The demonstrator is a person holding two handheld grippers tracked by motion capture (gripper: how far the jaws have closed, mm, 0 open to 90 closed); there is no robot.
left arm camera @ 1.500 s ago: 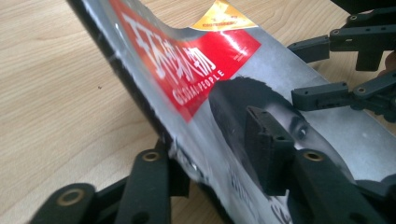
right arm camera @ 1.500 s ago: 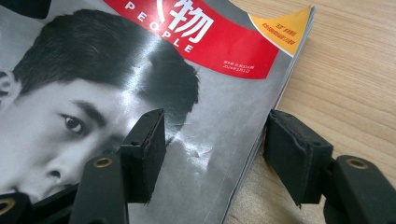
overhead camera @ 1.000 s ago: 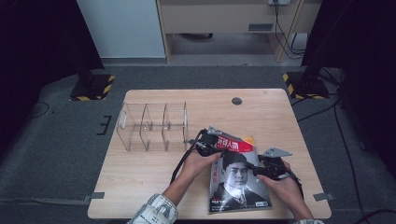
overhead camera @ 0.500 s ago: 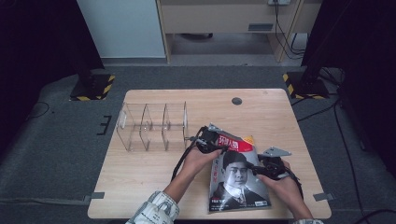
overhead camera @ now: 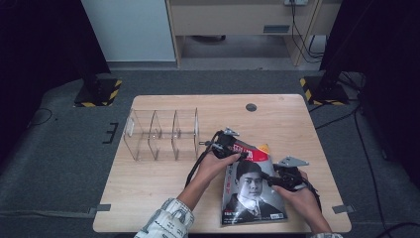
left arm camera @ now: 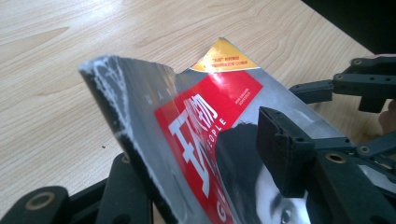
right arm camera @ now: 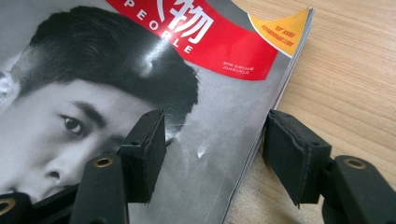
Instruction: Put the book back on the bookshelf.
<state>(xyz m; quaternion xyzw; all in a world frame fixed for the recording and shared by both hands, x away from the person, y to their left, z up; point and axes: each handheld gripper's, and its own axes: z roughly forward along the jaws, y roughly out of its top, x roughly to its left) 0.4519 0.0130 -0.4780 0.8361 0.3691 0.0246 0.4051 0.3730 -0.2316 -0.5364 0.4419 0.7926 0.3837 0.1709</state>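
Both claws work the magazine (overhead camera: 252, 188) lying on the tabletop (overhead camera: 148, 198): left claw (overhead camera: 236, 152) just widened, apart around its lifted corner, right claw (overhead camera: 271, 179) gaping astride its edge, clear divider rack (overhead camera: 161, 134) unfilled.

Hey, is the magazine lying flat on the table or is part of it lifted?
Partly lifted. The magazine has its top corner curled up between the left gripper's jaws; the rest lies on the table.

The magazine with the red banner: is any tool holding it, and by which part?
Neither grips it: the left tool straddles the glossy magazine's lifted corner, pads apart; the right tool straddles its edge.
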